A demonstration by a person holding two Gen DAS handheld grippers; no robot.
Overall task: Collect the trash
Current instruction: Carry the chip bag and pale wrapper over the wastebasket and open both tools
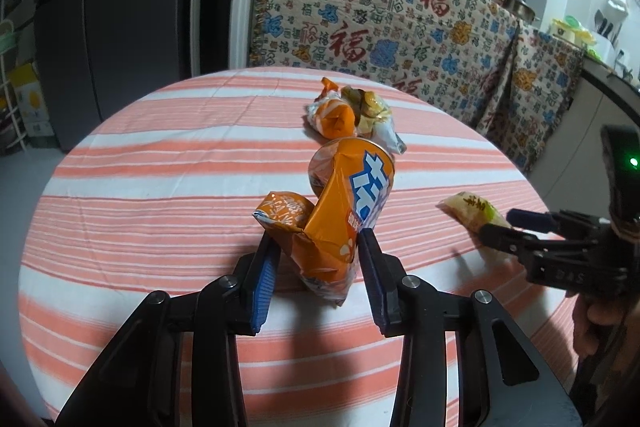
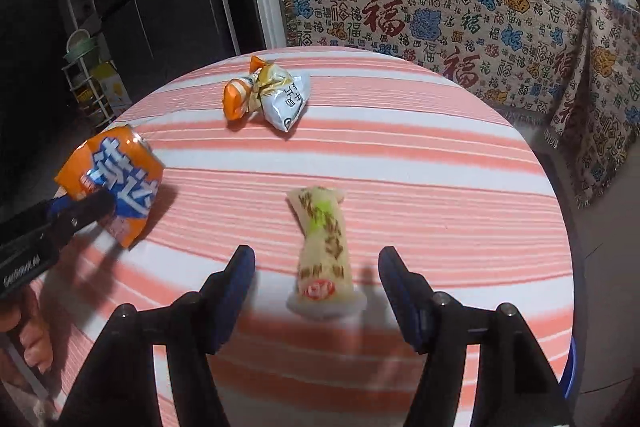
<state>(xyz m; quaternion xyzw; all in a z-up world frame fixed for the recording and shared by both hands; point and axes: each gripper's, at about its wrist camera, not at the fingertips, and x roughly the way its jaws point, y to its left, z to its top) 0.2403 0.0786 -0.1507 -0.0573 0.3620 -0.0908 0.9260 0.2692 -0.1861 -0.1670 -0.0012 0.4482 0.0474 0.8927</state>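
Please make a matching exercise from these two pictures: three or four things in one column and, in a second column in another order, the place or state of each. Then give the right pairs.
Things:
1. orange bag
2. pale yellow packet
3. crumpled wrappers
4. right gripper

Places or states:
A. lying together at the far side of the table
B. open, with nothing pressed
C. clamped upright in the left gripper
D. lying flat between two open fingers

Pairs: 1-C, 2-D, 3-A, 4-B
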